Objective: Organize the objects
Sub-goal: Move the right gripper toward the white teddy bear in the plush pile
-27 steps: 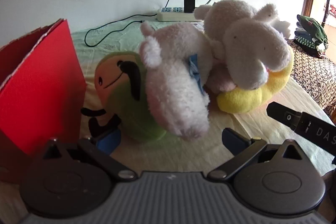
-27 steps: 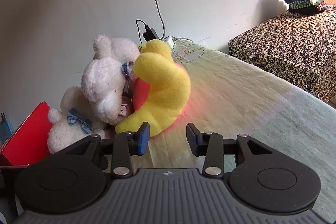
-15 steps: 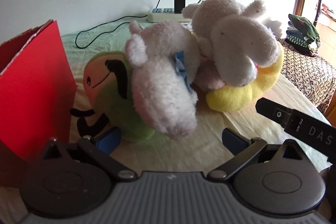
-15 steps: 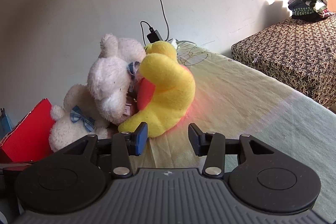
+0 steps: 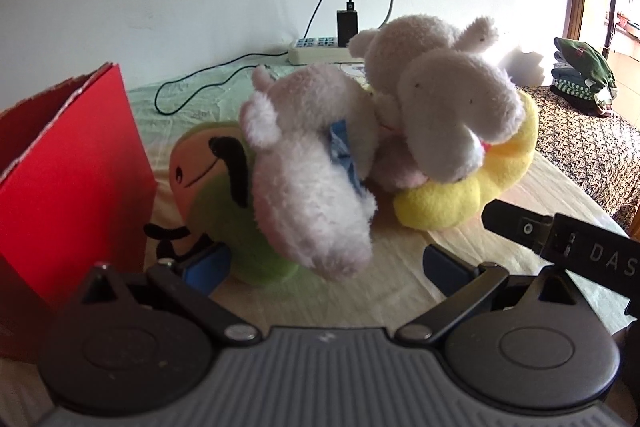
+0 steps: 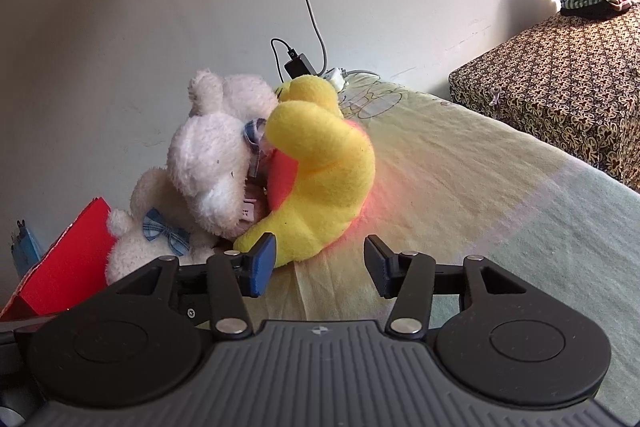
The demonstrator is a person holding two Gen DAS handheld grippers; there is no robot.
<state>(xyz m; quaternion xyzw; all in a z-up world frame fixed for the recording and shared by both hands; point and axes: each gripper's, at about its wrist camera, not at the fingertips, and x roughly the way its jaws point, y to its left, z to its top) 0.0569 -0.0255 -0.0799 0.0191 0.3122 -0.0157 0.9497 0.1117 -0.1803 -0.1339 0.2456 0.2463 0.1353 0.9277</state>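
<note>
Beside the plush pile [image 5: 360,147], "DAS" marks the right claw [image 6: 320,261], gaping empty like the wide-open left claw [image 5: 324,263].

Each hand-held gripper, left [image 5: 324,263] and right [image 6: 318,261], has a ribbed grey body, two round black discs, black linkage arms with silver screws, and blue-faced finger pads [image 6: 262,263].

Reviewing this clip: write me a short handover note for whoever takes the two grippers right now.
Left gripper: open, empty, facing the white plush bear with the blue bow.
Right gripper: open, empty, just short of the yellow plush duck.
Things: bear lies over the green plush toy with the orange face; a second white plush bear rests on the duck. Red cardboard box stands left of the pile.
Done: nothing visibly sorted.
Left: all four toys.
</note>
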